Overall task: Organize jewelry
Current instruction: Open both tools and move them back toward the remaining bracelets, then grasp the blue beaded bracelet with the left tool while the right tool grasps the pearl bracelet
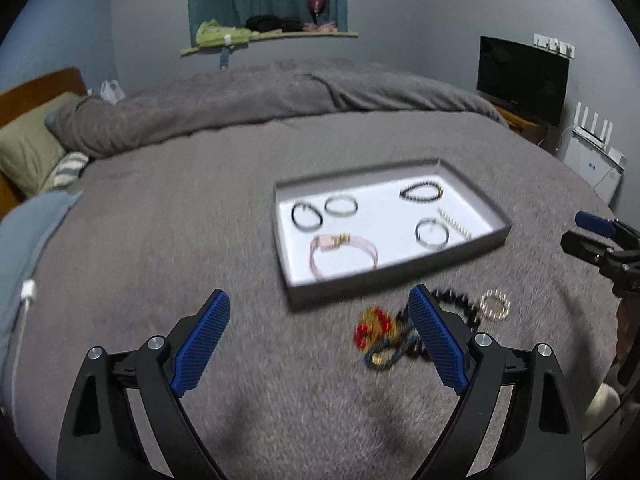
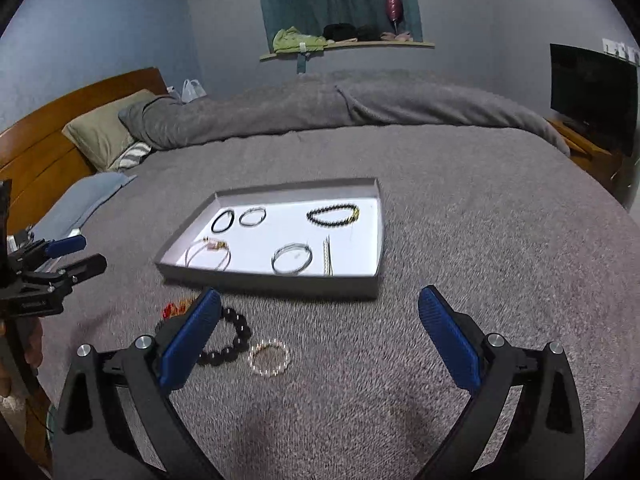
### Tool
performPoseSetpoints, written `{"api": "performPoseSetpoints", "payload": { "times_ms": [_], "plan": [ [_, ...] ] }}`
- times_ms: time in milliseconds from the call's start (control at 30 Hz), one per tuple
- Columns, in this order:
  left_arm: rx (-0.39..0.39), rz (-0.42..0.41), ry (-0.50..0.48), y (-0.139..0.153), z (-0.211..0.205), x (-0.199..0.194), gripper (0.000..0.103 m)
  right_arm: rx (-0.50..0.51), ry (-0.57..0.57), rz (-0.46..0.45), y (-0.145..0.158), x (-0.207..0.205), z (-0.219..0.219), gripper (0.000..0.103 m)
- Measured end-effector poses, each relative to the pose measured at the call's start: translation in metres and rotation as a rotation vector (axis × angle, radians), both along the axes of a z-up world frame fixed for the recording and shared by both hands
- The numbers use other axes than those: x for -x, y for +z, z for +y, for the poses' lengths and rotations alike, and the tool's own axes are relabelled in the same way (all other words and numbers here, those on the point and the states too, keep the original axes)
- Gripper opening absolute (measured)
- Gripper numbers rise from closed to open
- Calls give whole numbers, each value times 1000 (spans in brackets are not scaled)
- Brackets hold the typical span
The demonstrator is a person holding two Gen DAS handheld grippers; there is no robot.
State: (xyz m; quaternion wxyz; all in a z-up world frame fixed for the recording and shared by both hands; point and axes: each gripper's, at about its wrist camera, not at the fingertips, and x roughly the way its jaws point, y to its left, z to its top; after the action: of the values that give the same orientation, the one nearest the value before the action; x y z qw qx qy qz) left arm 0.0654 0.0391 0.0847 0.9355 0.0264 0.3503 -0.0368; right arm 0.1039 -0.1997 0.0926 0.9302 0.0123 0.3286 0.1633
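A: Grey tray (image 2: pixel 280 280) on the bed (image 2: pixel 460 240) holds six pieces. Loose ones?
B: Just before the tray: pearl bracelet (image 2: pixel 269 357), dark beads (image 2: pixel 236 336).
A: Grippers?
B: Left hand-held gripper (image 1: pixel 320 340) and right hand-held gripper (image 2: pixel 320 340), both wide open, empty.

R gripper (image 2: pixel 320 320) jaws wide, empty, over blanket (image 2: pixel 460 208); tray (image 2: pixel 280 282) w/ bracelets ahead; pearl bracelet (image 2: pixel 269 358) loose.

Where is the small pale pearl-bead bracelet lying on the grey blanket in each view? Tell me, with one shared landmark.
Left wrist view: small pale pearl-bead bracelet, lower right, near the tray's front corner.
Right wrist view: the bracelet lies lower left of centre.
Shared landmark: the shallow grey tray with a white floor, just beyond it.
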Motion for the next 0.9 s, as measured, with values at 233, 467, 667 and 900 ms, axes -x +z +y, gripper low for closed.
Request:
{"api": "performPoseSetpoints", "payload": {
  "times_ms": [233,467,667,900],
  "plan": [
    [38,58,23,-39,3,4,91,46,42,61,-33,4,9,98],
    [21,91,-32,-58,-11,4,69,62,104,106,-58,5,20,97],
    [45,155,-94,-71,-23,-3,33,57,156,109,-62,6,25,95],
    [111,211,-97,-80,-21,-11,25,86,196,119,-70,2,37,74]
  ]
}}
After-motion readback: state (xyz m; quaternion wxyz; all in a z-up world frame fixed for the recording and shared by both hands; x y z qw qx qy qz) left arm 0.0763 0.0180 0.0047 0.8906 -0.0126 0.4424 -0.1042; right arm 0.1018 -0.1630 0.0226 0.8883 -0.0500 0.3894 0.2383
